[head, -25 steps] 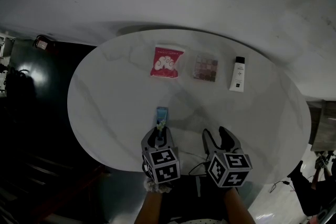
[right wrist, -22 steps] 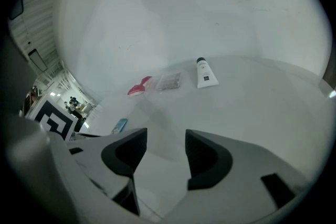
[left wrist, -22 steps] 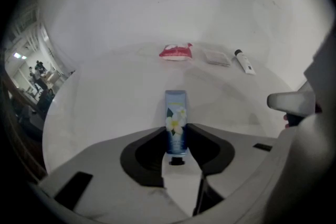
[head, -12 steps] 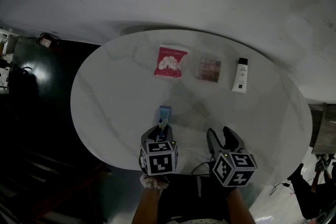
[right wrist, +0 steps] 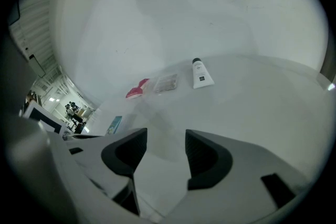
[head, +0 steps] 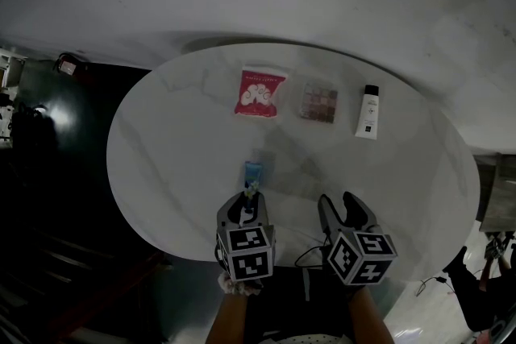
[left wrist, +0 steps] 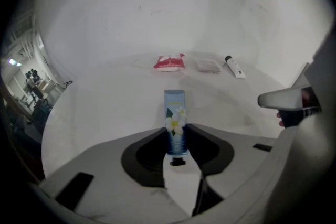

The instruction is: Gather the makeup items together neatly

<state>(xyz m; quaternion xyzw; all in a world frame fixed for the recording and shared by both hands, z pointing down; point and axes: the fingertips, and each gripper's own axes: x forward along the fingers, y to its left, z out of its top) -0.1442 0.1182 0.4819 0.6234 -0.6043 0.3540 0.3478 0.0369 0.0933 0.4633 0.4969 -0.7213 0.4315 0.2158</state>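
Marble table [head: 161, 141]: left gripper [left wrist: 176, 136] fingers just closing, pinching blue tube [left wrist: 175, 110]; right gripper [right wrist: 165, 139] fingers spread, empty.

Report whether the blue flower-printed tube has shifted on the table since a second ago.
No. The blue flower-printed tube lies just as far below the red printed packet as before.

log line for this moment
left gripper: jaws just closing on blue tube | right gripper: open, empty | red pouch, palette, white tube: far row

Table [head: 161, 141] bears packet [head: 259, 93], palette [head: 318, 103], white tube [head: 368, 113] — blue tube [head: 253, 172] nearer.
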